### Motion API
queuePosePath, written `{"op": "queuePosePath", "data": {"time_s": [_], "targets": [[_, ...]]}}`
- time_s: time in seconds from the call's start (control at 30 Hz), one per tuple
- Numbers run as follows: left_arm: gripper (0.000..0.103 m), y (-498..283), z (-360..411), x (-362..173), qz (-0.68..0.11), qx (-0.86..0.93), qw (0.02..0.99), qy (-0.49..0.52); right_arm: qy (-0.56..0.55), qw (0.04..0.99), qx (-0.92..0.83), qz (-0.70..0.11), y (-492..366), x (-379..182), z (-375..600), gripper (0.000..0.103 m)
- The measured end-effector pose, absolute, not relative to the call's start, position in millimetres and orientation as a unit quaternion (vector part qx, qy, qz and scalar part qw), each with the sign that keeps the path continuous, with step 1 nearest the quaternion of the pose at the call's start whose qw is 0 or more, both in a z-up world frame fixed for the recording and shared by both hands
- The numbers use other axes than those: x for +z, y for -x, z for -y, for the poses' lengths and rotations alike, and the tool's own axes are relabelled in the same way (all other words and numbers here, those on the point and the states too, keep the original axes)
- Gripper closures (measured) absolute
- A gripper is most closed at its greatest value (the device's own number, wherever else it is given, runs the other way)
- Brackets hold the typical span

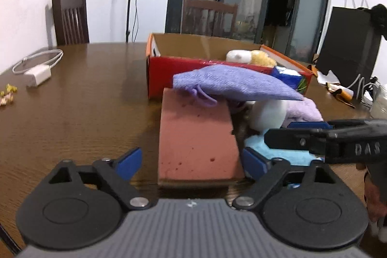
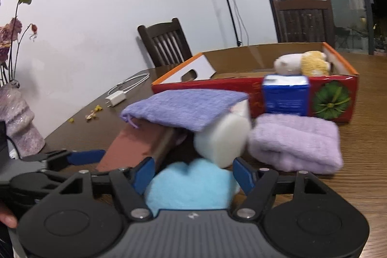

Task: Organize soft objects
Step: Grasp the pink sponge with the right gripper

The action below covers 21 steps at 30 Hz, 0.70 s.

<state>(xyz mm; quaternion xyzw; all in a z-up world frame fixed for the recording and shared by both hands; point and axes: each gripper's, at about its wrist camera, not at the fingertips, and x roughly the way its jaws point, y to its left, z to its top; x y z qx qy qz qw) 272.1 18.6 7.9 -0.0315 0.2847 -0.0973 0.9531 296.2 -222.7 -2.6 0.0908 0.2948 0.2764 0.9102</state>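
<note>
Fluffy sky-blue plush toy [image 2: 191,185] sits between the right gripper [image 2: 193,175], its fingers apart, likely bound for the red cardboard box [image 2: 217,86] beyond; the left gripper [image 1: 193,161] straddles a pink rectangular foam sponge [image 1: 196,137], fingers apart, on the wooden surface [image 1: 72,113].

Left gripper [image 1: 192,162] angled down, jaws parted, right gripper [image 2: 193,175] angled down beside it, jaws parted, fingertips [image 2: 145,174] blue-padded, neither clamped.

"DAS" in raised letters on the right gripper [image 1: 278,137] (rest cut off)
</note>
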Motion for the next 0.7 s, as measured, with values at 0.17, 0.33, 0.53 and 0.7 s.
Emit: {"op": "queuePosePath", "data": {"time_s": [0.17,0.33,0.53,0.7], "targets": [[0.033,-276,-15,9,-0.284,-0.096,0.954,0.019,-0.098,0.909,0.283,-0.29,-293,-1,219,0.032],[0.033,-246,-26,27,-0.28,-0.1,0.955,0.001,-0.106,0.908,0.296,-0.277,-285,6,225,0.034],[0.032,-203,-52,20,-0.318,-0.175,0.931,0.028,-0.1,0.888,0.368,-0.258,-267,22,204,0.039],[0.031,-191,-45,8,-0.317,-0.226,0.921,0.017,-0.078,0.868,0.401,-0.282,-269,15,177,0.045]]}}
